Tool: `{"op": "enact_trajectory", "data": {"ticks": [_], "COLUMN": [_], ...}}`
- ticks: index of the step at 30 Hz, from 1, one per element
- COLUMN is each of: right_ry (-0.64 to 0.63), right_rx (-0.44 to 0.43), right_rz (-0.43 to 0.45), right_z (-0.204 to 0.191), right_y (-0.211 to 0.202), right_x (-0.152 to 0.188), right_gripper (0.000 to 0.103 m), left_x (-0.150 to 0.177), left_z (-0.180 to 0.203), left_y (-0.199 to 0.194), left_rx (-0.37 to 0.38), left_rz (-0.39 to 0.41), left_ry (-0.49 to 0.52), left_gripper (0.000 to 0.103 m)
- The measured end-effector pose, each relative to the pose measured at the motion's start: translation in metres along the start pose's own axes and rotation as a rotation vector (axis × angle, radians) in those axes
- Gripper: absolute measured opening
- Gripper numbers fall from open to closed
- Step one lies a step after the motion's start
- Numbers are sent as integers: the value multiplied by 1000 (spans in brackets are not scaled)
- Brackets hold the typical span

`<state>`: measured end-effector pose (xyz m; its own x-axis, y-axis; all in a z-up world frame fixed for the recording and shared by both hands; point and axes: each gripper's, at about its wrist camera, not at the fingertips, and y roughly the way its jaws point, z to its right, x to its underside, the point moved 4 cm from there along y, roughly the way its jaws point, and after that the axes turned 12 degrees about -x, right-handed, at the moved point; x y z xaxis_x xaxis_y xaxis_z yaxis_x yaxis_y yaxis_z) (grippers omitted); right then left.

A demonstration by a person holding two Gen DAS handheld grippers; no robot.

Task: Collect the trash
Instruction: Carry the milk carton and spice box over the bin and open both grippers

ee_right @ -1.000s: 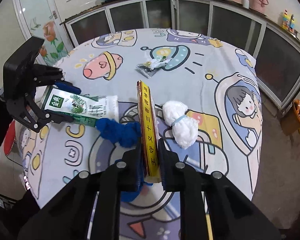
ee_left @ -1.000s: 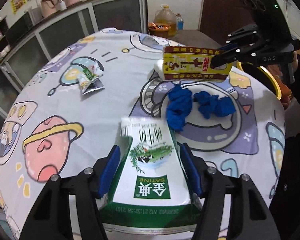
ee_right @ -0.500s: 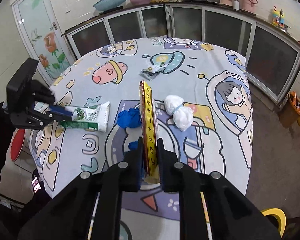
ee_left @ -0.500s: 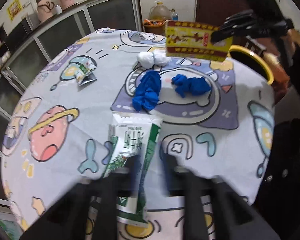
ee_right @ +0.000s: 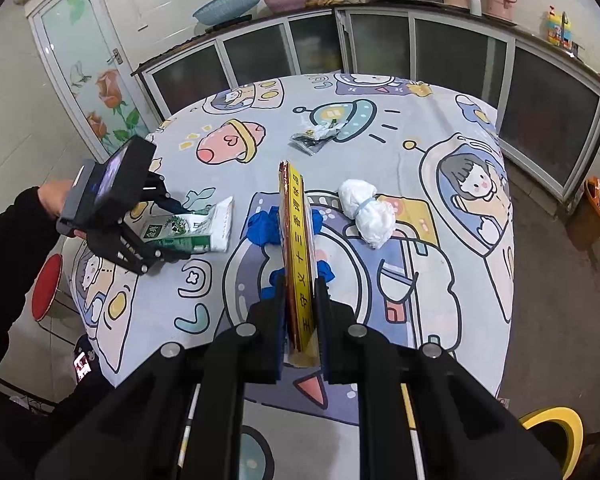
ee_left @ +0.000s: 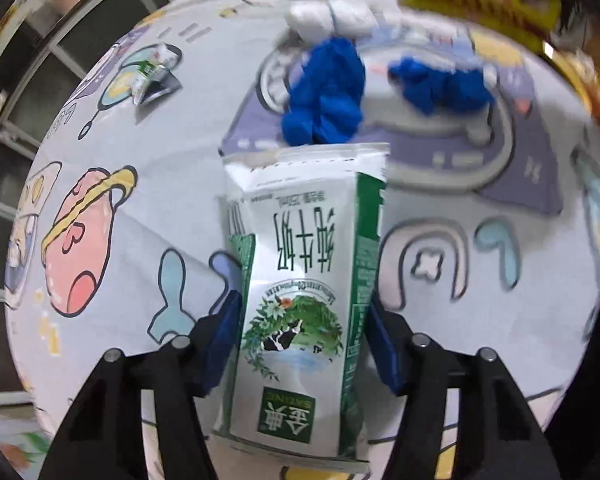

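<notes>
My left gripper (ee_left: 304, 320) has the green-and-white milk carton (ee_left: 300, 280) between its blue pads (ee_left: 382, 344); the jaws have just been closing, and both pads press the carton's sides, so it is grasped. From my right camera the carton (ee_right: 192, 230) looks tilted, its white top end low over the cartoon-print tablecloth (ee_right: 400, 140) near the table's left edge — whether that end touches the cloth I cannot tell. A hand (ee_right: 54, 196) in a dark sleeve carries that gripper (ee_right: 172, 232).

My right gripper (ee_right: 298, 320) is clenched on a flat yellow-and-red box (ee_right: 298, 256), held on edge between its fingers, above the cloth.

On the cloth lie two crumpled blue gloves (ee_left: 324, 92) close beyond the carton's top, a white tied bag (ee_right: 366, 212) just right of the box, and a small crumpled wrapper (ee_right: 314, 136) farther off toward the cabinets (ee_right: 420, 52). A yellow-rimmed bin (ee_right: 556, 424) shows at the lower right, below the table's edge.
</notes>
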<state>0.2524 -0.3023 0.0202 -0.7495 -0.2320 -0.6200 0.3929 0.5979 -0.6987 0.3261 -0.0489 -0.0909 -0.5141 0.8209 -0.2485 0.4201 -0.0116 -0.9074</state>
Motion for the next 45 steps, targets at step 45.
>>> {"op": "enact_trajectory", "data": {"ticks": [45], "right_ry": [670], "right_rx": [438], "right_rz": [358], "right_z": [175], "right_y": [-237], "right_x": [264], "right_gripper": [13], "left_x": [-278], "left_z": [324], "left_y": [-109], "left_rx": [350], "left_rz": [481], "left_ry": [147], "left_gripper": [53]}}
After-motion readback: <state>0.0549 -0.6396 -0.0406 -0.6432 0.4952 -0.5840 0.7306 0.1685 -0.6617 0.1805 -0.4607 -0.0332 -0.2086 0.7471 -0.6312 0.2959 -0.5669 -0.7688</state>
